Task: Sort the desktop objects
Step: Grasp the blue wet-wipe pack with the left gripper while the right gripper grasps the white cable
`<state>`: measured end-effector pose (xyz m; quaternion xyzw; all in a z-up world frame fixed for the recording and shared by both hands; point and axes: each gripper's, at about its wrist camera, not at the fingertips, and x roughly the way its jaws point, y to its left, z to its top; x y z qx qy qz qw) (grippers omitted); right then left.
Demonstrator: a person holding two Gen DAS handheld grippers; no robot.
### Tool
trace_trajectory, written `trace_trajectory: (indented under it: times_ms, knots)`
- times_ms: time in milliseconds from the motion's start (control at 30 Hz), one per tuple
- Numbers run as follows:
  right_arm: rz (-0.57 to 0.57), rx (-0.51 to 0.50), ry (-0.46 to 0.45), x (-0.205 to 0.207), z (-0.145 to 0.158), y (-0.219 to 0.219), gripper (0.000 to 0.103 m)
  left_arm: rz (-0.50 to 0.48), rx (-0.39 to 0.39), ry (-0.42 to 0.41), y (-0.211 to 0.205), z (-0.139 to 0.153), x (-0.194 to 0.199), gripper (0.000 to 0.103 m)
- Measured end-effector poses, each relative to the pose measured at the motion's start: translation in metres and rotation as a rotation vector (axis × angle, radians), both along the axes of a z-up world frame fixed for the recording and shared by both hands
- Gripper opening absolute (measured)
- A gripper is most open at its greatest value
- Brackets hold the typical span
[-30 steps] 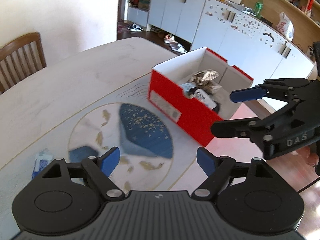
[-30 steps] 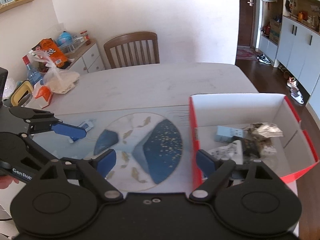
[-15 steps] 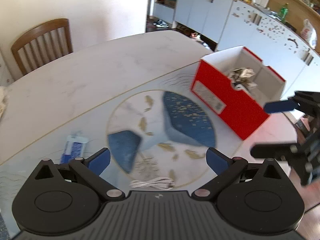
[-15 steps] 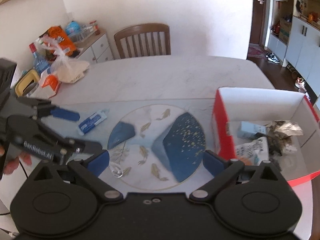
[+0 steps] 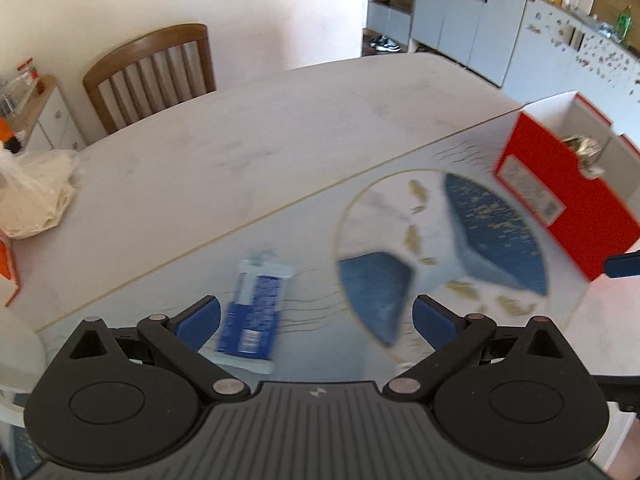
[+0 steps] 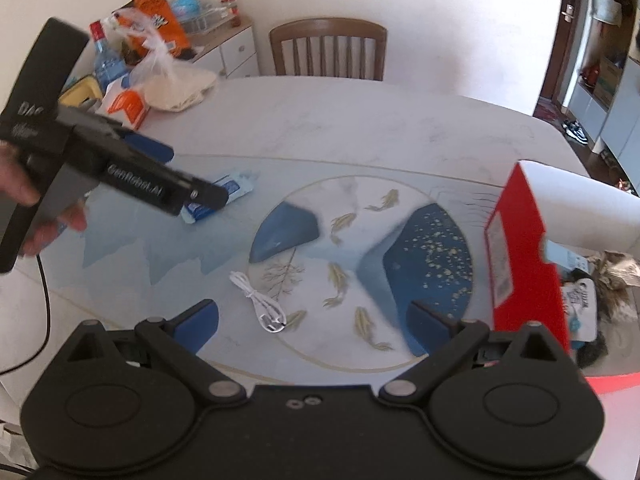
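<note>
Your left gripper (image 5: 316,316) hangs over the blue-and-white tube (image 5: 253,313) on the table mat, jaws spread wide and empty, placed to straddle it. Your right gripper (image 6: 312,318), likewise open and empty, waits near the white cable (image 6: 258,300). The red box (image 6: 524,256) receives sorted items.

The left claw (image 5: 316,316) has its blue-padded fingers (image 5: 198,320) spread wide with nothing between them. Just ahead of the left finger, a blurred blue-and-white squeeze tube (image 5: 254,304) lies flat on the pale marble-look surface (image 5: 256,136), on a light mat printed with a blue-and-gold fish circle (image 5: 440,256). A red cardboard box with white inside (image 5: 560,200) stands at the mat's right edge, crumpled wrappers showing in it. A brown wooden chair (image 5: 152,72) stands behind the surface.
</note>
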<state>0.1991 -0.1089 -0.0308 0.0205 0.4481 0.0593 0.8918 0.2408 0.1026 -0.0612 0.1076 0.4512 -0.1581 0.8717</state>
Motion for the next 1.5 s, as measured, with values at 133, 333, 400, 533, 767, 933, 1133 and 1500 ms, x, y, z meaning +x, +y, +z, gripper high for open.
trace_trajectory:
  times_ms: [133,333,400,533,767,933,1133,1500]
  knots:
    - [0.035,0.0,0.027,0.007,-0.011,0.01,0.1,0.029,-0.007,0.016,0.013,-0.013,0.008,0.103]
    - [0.101,-0.013,0.055,0.018,-0.026,0.024,0.1,0.045,-0.028,0.028,0.025,-0.031,0.017,0.103]
    - [0.113,-0.022,0.069,0.025,-0.032,0.028,0.099,0.052,-0.038,0.03,0.028,-0.037,0.019,0.103]
    - [0.142,-0.031,0.097,0.038,-0.047,0.035,0.095,0.039,-0.049,0.03,0.031,-0.047,0.023,0.103]
    - [0.196,-0.07,0.124,0.057,-0.066,0.055,0.086,0.031,-0.034,0.0,0.033,-0.062,0.026,0.103]
    - [0.222,-0.083,0.128,0.067,-0.073,0.064,0.072,0.023,-0.036,-0.004,0.034,-0.069,0.029,0.103]
    - [0.244,-0.111,0.128,0.075,-0.078,0.074,0.055,0.002,-0.044,-0.012,0.035,-0.075,0.03,0.102]
    - [0.257,-0.1,0.144,0.082,-0.082,0.077,0.033,0.005,-0.048,-0.01,0.037,-0.082,0.034,0.096]
